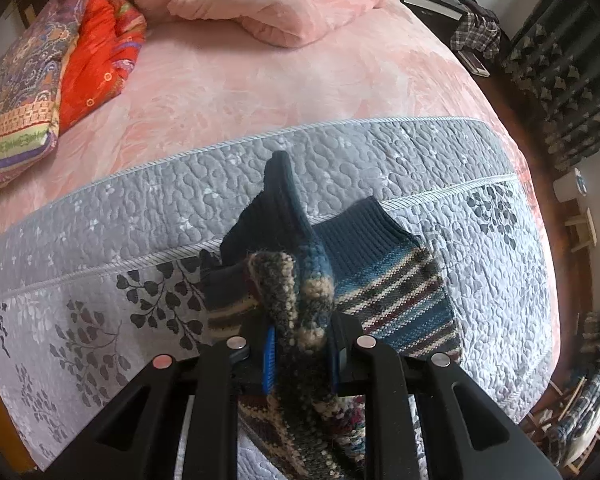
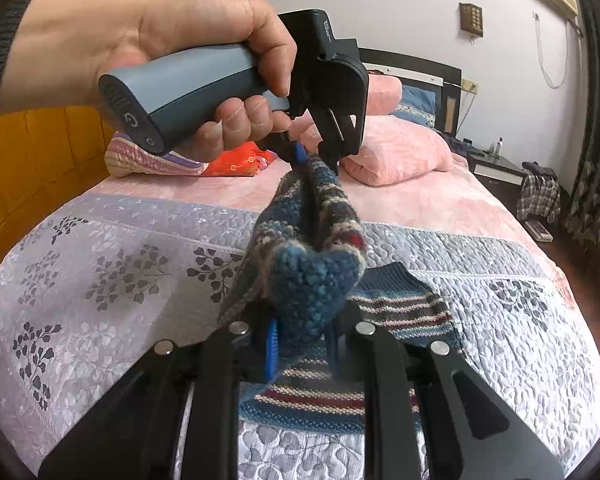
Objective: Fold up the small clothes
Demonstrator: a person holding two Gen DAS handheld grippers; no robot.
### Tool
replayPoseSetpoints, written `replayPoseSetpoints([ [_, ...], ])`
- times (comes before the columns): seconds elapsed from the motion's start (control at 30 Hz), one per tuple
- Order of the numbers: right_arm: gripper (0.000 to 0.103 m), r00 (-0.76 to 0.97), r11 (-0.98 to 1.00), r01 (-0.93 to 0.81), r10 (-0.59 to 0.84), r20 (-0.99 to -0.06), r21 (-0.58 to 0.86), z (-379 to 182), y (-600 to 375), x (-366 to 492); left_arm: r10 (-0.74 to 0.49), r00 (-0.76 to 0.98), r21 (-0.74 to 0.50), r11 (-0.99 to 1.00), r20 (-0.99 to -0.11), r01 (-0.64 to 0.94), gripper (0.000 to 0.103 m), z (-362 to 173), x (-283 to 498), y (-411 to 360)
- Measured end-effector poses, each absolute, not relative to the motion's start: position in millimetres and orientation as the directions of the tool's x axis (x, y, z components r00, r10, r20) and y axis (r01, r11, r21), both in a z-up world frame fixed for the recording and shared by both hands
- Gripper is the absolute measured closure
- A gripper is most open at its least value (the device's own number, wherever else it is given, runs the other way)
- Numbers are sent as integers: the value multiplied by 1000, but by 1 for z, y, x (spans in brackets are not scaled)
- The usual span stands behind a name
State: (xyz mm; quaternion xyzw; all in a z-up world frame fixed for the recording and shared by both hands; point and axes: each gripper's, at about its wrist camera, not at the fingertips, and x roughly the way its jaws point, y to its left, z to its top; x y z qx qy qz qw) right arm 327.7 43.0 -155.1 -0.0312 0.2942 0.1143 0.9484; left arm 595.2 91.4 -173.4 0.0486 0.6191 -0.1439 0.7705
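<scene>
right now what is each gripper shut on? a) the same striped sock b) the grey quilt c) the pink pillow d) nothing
a: the left gripper and the right gripper each clamp an end of the lifted striped sock, held above a second sock on the quilt.

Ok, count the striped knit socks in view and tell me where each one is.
2. One blue striped knit sock is held up in the air, pinched by the left gripper and the right gripper. The other striped knit sock lies flat on the grey quilted bedspread. Others may be hidden.
</scene>
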Motion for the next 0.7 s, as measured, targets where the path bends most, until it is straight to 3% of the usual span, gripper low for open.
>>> replayPoseSetpoints([
  [0.7,87,790,988,-144,151,-595,60,-181,-12,328,-130,170,-64,935,-977,348,84,-209,588,10],
])
